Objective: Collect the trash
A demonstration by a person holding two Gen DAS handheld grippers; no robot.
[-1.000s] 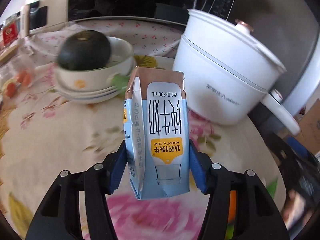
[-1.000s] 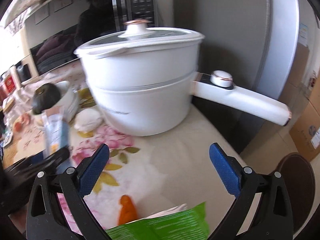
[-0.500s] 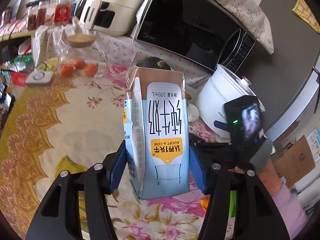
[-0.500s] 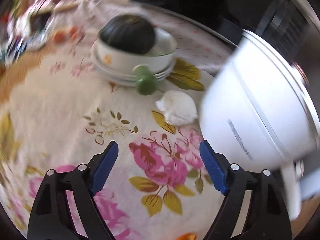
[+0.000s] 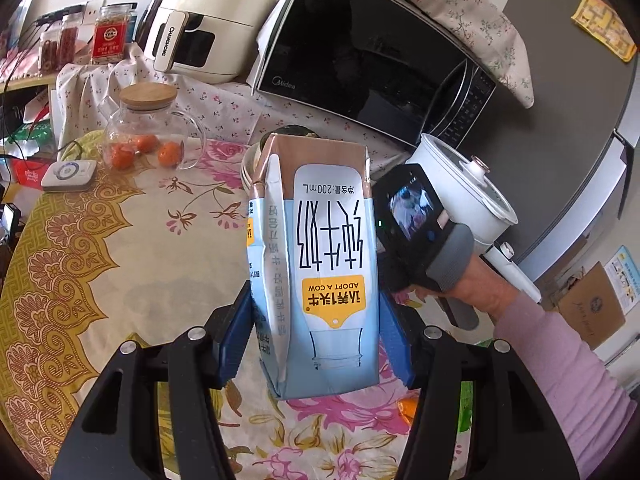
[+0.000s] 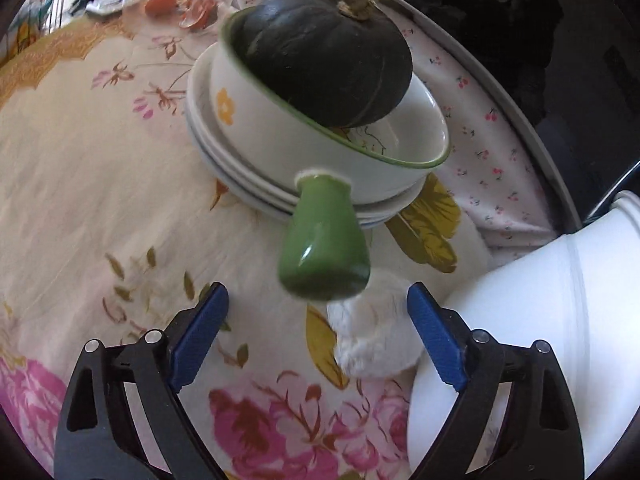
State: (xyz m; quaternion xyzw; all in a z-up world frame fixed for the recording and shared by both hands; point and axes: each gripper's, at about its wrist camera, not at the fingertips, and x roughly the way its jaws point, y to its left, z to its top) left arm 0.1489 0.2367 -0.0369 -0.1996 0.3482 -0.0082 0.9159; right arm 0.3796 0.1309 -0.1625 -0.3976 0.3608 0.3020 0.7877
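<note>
Left tongs [image 5: 316, 344] pinch carton [image 5: 320, 272]; right tongs [image 6: 318, 336] spread, tissue [image 6: 376, 336] at 3 o'clock, nearer.

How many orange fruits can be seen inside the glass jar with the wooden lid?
3. Inside the glass jar, one orange fruit lies at the left, one in the middle further back, one at the right. More may be hidden behind them.

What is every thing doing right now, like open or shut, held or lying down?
Milk carton: upside down, held.
Left gripper: shut on the carton.
Right gripper: open, nothing held.
Glass jar: lid on.
White pot: lid on.
Squash: in the bowl.
Crumpled tissue: lying on the tablecloth.
</note>
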